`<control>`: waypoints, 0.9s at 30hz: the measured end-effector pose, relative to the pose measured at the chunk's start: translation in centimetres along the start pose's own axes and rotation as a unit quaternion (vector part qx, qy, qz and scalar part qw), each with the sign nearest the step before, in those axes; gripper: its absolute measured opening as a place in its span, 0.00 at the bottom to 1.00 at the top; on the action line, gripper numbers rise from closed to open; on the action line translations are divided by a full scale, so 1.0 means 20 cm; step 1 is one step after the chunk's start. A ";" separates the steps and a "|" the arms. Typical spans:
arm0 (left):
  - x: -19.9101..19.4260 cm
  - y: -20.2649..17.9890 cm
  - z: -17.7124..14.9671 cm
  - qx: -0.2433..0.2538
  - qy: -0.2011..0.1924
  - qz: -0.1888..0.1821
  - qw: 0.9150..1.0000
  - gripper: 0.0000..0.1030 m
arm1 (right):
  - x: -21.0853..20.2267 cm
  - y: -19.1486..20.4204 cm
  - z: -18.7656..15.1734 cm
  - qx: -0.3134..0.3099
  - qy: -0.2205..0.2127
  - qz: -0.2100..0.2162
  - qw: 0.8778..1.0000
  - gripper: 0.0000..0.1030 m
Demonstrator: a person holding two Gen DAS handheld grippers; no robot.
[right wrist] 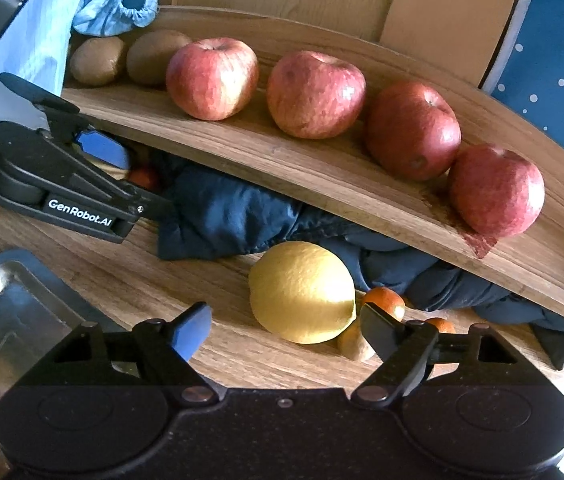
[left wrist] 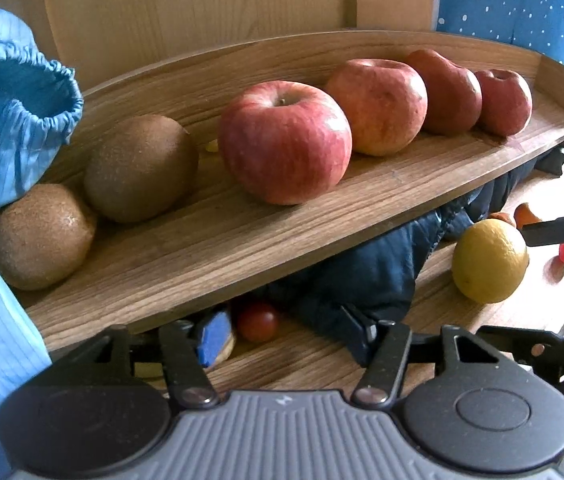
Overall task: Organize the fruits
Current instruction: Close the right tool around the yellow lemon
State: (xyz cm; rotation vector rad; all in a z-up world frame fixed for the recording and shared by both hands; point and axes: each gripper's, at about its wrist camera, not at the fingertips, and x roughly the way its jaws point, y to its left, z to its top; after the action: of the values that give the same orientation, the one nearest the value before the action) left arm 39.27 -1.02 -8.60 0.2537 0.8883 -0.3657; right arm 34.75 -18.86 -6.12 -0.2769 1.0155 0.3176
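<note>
**Lemon lined up for the right claw, shelf already sorted by kind**

The wooden shelf carries its fruit in a row by type: two kiwis at the left end, then four apples running to the right. That grouping looks deliberate, like with like, and the open strip of shelf in front of the row leaves room for more.

The rest of the fruit lies lower down on the table. The lemon sits just in front of a crumpled dark cloth tucked under the shelf, with small orange fruits touching or just beside its right flank. A cherry tomato rests near the shelf's underside in the left view. A metal tray lies at the table's left edge.

The right claw is low and level, spread wide, its fingers flanking the near side of the lemon without closing on it; nothing is gripped. I judge the lemon to be the next pick.

The left claw points under the shelf towards the tomato and cloth, spread and empty, held off to the left of the right one. A light blue sleeve hangs by the kiwis.
</note>
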 end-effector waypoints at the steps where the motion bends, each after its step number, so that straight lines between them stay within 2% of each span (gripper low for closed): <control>1: 0.02 -0.01 0.00 0.000 0.001 0.002 1.000 0.62 | 0.01 0.00 0.00 -0.001 0.001 -0.001 1.000 0.80; 9: 0.06 -0.12 0.00 0.032 0.004 0.024 0.999 0.62 | 0.07 0.00 0.03 -0.019 0.008 -0.006 1.000 0.76; 15: 0.07 -0.17 0.00 0.042 0.006 0.043 0.998 0.52 | 0.09 0.01 0.03 -0.031 0.010 -0.019 0.999 0.67; 17: 0.07 -0.19 0.01 0.041 0.006 0.046 0.998 0.50 | 0.10 0.01 0.02 -0.033 0.003 -0.025 0.999 0.61; 22: 0.08 -0.22 0.02 0.039 0.008 0.050 0.998 0.44 | 0.08 -0.01 0.02 -0.015 0.003 -0.012 1.000 0.60; 27: 0.08 -0.25 0.01 0.035 0.007 0.050 0.998 0.44 | 0.05 0.04 0.03 -0.025 -0.006 0.008 1.000 0.60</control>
State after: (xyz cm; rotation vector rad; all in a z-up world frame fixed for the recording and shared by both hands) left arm 38.30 -5.99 -10.17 0.3642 0.8732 -0.3026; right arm 35.40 -17.82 -6.71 -0.3120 0.9986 0.3600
